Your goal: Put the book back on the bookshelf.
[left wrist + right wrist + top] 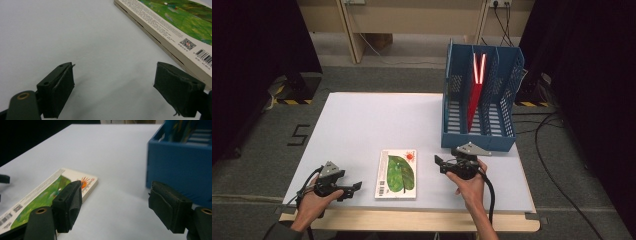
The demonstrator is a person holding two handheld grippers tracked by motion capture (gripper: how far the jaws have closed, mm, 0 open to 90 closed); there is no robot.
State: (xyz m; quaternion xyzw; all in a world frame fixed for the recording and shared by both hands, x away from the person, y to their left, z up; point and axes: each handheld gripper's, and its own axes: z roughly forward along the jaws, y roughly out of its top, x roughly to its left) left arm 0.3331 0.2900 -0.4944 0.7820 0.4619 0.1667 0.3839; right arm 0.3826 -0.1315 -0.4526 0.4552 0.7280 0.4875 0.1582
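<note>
The flat, white-bordered book with a green leaf on its glossy cover (pixel 396 174) lies face-up on the white worktop (pixel 362 125), forward-left of the blue plastic file rack with upright slots (pixel 479 100) and well apart from it. A red folder (pixel 474 95) stands in the rack's middle slot.

The left gripper (pixel 354 188) rests low on the worktop just left of the book, its jaws apart with nothing between them; the book's near corner lies just beyond one pad. The right gripper (pixel 438 162) hangs just right of the book, between it and the rack, jaws likewise spread and empty.

Judgement: the book looks thin, stiff and light, with a slick cover that may slide under side pressure. Lying flat, it offers no face to pinch; the better hold is across its thickness at a long edge, once that edge is tipped up or drawn over the worktop's rim.
</note>
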